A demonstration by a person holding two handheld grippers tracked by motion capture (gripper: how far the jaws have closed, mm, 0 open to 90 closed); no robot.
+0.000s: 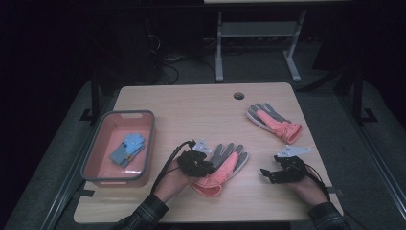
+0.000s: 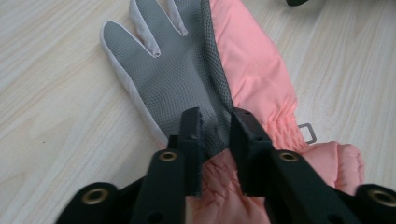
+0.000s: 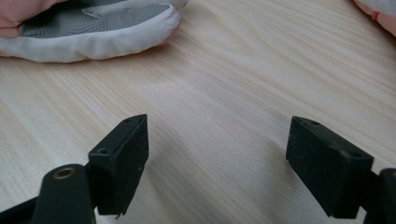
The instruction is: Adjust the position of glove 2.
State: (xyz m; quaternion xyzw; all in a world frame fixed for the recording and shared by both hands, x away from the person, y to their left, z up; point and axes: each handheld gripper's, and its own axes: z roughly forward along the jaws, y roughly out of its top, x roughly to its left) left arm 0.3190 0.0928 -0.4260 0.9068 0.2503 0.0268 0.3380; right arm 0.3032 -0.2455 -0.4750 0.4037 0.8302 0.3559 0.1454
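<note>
I have the pink glove (image 2: pixel 261 70) lying palm-up on the table (image 1: pixel 191 110), near the front edge. My left gripper (image 2: pixel 215 126) is down over its wrist end, the jaws nearly together and pinching a raised fold of the grey mesh palm fabric. I can read no brand or lettering on it; a small metal loop (image 2: pixel 306 133) sits at the cuff. My right gripper (image 3: pixel 217 154) rests low on the bare table to the right, jaws spread wide with nothing between them. A second pink glove (image 1: pixel 274 122) lies farther back on the right. At the left, a pink bin (image 1: pixel 143 143) holds a blue glove (image 1: pixel 127 148).
</note>
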